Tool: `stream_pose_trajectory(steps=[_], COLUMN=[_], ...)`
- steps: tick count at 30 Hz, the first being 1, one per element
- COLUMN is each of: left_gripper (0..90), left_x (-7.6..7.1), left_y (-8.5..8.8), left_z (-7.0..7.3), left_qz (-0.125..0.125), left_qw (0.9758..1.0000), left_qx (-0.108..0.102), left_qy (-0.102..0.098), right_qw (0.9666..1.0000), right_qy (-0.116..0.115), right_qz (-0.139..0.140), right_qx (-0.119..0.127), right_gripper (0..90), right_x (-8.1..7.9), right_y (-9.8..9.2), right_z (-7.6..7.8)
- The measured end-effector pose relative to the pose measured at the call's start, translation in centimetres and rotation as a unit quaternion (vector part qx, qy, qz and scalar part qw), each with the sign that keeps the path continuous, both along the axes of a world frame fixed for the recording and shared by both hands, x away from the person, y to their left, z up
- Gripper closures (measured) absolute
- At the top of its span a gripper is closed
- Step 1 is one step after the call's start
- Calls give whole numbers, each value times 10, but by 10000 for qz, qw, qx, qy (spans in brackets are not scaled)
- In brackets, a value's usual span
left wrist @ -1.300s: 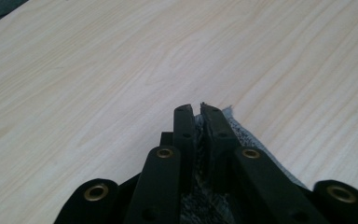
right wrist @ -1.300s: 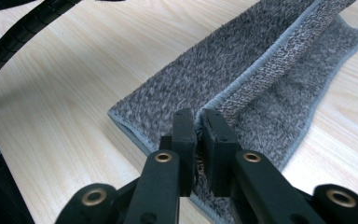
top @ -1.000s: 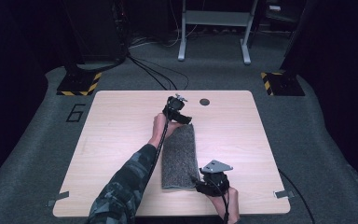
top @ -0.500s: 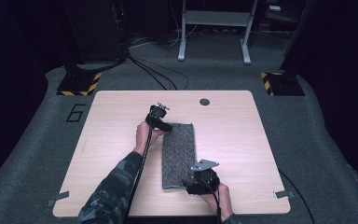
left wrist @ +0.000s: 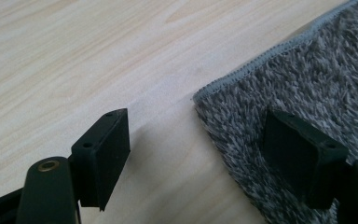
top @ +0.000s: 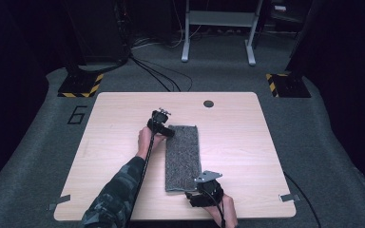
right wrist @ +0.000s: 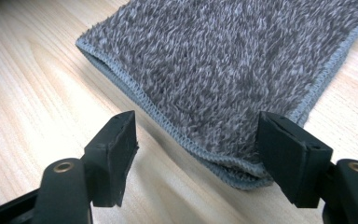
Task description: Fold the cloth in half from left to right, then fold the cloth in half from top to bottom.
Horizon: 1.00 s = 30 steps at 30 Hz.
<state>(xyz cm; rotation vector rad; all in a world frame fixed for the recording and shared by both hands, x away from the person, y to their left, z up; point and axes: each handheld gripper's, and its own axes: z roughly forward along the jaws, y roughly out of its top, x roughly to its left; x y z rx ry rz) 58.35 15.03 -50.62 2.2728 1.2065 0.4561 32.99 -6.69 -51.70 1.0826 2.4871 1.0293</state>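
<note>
A folded grey towel (top: 183, 156) lies mid-frame on the table (top: 247, 147) — left claw (top: 167, 131) wide apart at its top corner, right claw (top: 193, 198) wide apart at its bottom corner.

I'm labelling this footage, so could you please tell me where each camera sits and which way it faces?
High view: above the person's side, looking forward and down on the table; both forearms, left gripper and right gripper show.
Left gripper view: behind open fingers, facing the towel corner.
Right gripper view: behind open fingers, facing the towel's folded near end.
All three share the grey towel.
</note>
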Motion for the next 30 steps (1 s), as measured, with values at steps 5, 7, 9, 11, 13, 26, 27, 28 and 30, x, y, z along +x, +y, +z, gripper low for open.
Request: stream_pose_trajectory(steps=[5,7,9,11,13,26,27,28,30], left_gripper=[222,221,206,203,202,191,191,191,190], left_x=[3,3,2,1,1,2,2,2,3], left_y=[0,0,0,1,2,4,4,5,6], left_z=[-1,-1,1,4,5,6,6,6,5], left_qz=[31,43,39,10,0,32,32,40,45], left_qw=[10000,10000,9996,9993,9991,9970,9970,9968,9967], left_qx=[-66,-78,-264,-377,-419,-776,-776,-789,-807], left_qy=[4,-8,17,5,-9,47,47,86,99], right_qw=[10000,10000,10000,9998,9998,9990,9990,9990,9990], right_qy=[28,32,32,70,-15,-81,-81,25,22], right_qz=[22,74,66,50,65,-295,-295,-344,-355], right_qx=[-52,-56,33,152,179,323,323,293,276], right_gripper=[283,246,215,198,190,167,167,177,181], right_x=[4,5,5,8,11,117,117,134,143], right_y=[-3,-4,-7,-12,-14,-34,-34,-32,-31], right_z=[0,1,4,10,12,43,43,44,45])
